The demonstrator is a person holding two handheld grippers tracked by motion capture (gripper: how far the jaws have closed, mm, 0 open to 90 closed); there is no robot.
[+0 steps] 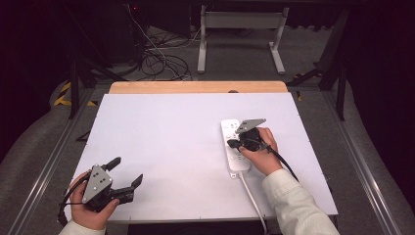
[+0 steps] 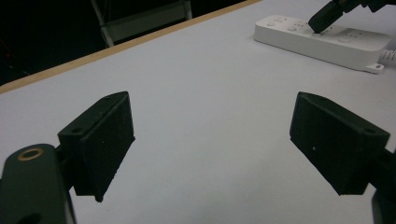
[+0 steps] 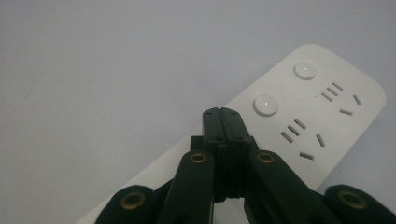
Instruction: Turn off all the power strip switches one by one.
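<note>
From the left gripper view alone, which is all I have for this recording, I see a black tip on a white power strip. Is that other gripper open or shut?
Observer: The right gripper is shut, jaws pressed flat together with nothing between them.
Operator: Where on the strip is it?
Observer: Its tip sits on the power strip just short of a round button.
Operator: And the strip's cable?
Observer: The white cable runs off the table's near edge.

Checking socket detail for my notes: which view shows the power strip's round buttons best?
The right gripper view: two buttons on the power strip are close and sharp. The high view shows the strip small, partly under the hand; the left gripper view shows it distant.
</note>
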